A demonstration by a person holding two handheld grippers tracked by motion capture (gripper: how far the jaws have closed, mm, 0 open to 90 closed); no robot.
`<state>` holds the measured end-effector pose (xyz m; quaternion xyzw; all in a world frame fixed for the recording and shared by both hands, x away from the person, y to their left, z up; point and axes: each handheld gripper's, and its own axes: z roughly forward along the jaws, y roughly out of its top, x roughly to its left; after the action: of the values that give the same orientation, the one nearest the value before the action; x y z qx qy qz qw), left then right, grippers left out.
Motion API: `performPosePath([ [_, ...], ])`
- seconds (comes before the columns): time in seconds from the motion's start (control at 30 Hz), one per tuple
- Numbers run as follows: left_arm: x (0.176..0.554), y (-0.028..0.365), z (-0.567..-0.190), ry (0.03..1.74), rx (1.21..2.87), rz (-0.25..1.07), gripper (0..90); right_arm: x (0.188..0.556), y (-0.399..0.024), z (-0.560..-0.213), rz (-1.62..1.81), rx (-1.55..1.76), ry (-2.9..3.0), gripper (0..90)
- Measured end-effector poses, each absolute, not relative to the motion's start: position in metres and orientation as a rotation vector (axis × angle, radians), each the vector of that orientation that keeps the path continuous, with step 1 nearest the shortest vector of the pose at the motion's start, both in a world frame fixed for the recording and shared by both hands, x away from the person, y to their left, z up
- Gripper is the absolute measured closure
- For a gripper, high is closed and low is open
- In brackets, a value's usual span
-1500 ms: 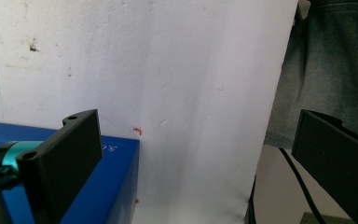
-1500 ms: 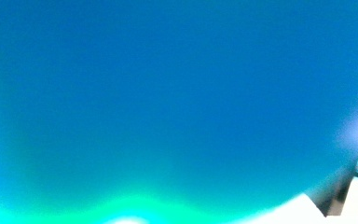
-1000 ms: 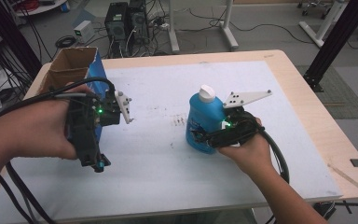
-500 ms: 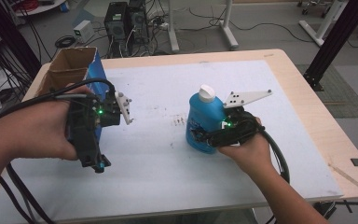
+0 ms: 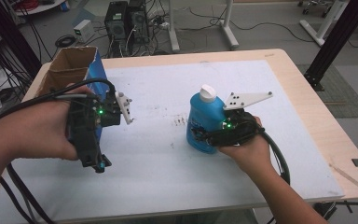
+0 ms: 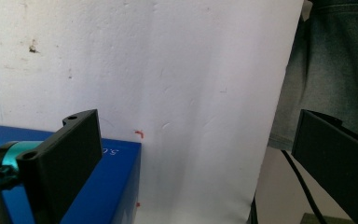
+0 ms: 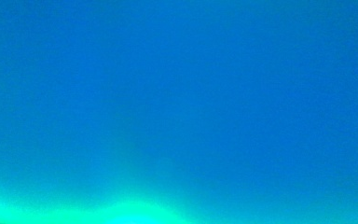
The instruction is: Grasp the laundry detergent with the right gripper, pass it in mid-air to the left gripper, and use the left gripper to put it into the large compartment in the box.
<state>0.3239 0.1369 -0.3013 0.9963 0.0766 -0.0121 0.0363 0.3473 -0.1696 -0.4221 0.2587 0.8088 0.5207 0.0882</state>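
Two grippers: our right gripper point(image 5: 204, 135) has just been closing, grasping the upright blue bottle point(image 5: 204, 122); our left gripper point(image 5: 93, 161) hangs released beside the box point(image 5: 70, 70).

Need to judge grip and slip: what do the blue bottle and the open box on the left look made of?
Blue bottle: likely plastic, smooth with a slight sheen, white plastic-looking cap. Box: brown cardboard inside, matte and fibrous at the flaps; its outer blue face looks like smooth printed card.

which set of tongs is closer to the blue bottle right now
Right. The right tongs are against the blue bottle, jaws just closing around it. The left tongs are far across the white mat.
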Motion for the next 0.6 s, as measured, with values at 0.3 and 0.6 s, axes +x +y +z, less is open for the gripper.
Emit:
performPosePath([
  [0.3,0.3237,0.1361,-0.3002,0.238,3.058,-0.033,1.7,0.347,-0.1728,-0.4209,1.549,0.751,2.368,45.5],
  [0.6,0.3234,0.1332,-0.2943,0.239,3.055,-0.017,1.7,0.3435,-0.1726,-0.4171,1.528,0.703,2.378,46.3],
])
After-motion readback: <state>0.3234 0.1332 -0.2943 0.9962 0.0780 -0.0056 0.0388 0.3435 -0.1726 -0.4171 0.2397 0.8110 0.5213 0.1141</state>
